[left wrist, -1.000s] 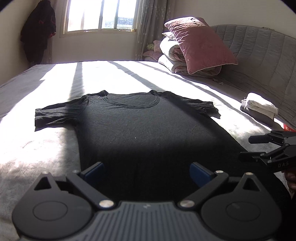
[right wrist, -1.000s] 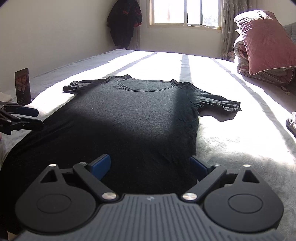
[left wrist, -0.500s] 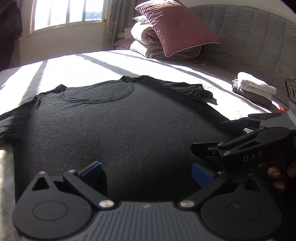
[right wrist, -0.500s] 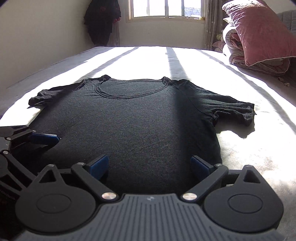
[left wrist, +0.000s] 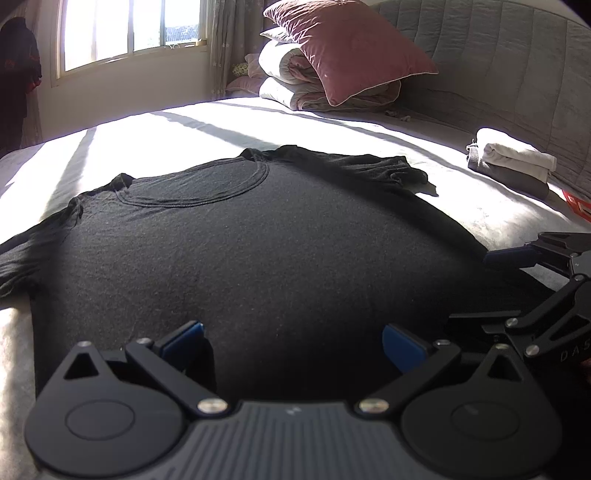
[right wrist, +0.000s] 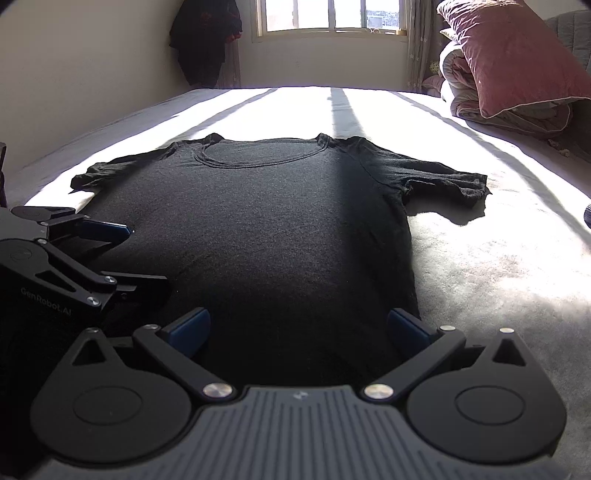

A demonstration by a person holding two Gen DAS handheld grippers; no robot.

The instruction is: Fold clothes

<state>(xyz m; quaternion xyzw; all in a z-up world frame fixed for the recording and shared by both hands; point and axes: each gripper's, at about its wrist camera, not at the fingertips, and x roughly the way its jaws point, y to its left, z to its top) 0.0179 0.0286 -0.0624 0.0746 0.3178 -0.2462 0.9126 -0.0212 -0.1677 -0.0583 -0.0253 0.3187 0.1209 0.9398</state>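
bed [right wrist: 498, 258] right of t-shirt [right wrist: 277, 221] bare | pillow [left wrist: 343, 48], folded clothes [left wrist: 513, 162] at headboard side

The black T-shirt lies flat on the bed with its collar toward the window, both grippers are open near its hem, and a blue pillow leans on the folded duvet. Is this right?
One detail is wrong: the pillow is dusty pink, not blue, as the left wrist view shows. The rest holds: the black T-shirt lies flat on the bed, collar toward the window, and the left gripper and right gripper are open near its hem.

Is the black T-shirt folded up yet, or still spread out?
Spread out. The black cotton T-shirt lies flat on the bed, both short sleeves out sideways, round collar showing.
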